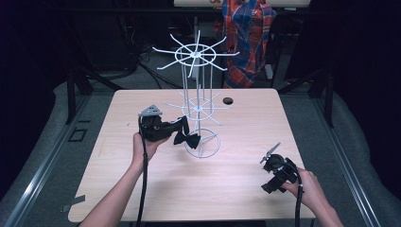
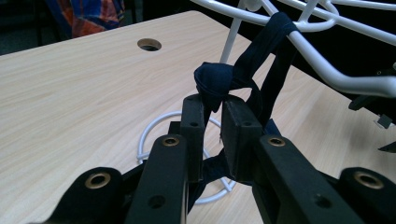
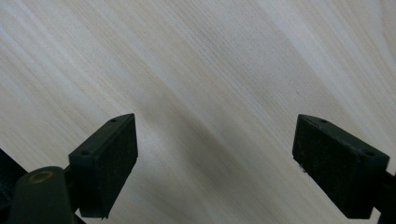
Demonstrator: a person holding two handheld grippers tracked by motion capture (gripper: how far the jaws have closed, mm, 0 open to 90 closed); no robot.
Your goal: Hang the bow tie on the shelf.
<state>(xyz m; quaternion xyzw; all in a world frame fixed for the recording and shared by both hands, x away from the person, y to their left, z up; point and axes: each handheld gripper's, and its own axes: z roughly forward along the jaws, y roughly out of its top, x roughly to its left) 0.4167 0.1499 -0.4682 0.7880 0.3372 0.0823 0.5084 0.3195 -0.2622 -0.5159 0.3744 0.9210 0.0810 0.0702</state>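
The left gripper (image 2: 215, 114) has its jaws drawn in close on a dark navy bow tie (image 2: 214, 83), pinching the fabric at its knot, with only a narrow gap between the pads where the cloth sits. From the left gripper view the bow tie's strap (image 2: 273, 42) runs up from the knot and loops over one white arm of the wire rack (image 2: 327, 70), so the tie hangs from the rack while it is gripped. From above, that gripper (image 1: 177, 126) is held by the person's left hand (image 1: 144, 144) just to the left of the rack's upright post (image 1: 196, 90), and the bow tie (image 1: 187, 138) sits just beside the rack's round base ring (image 1: 202, 144), below the lower tier of spokes (image 1: 198, 109). The upper tier of spokes (image 1: 194, 55) stands well above it with bare arms. The right gripper (image 1: 270, 155) is well to the right of the rack and nearer the person, held in the right hand (image 1: 305, 187) close over the pale wooden table (image 1: 236, 189). Its jaws stand wide apart with nothing between them; in the right gripper view the two black pads (image 3: 109, 163) frame only the wood grain of the tabletop (image 3: 210, 70). Behind the rack, a round cable hole (image 1: 228, 100) is cut in the table, and farther back, past the table edge, a red and blue plaid cloth (image 1: 248, 33) hangs.
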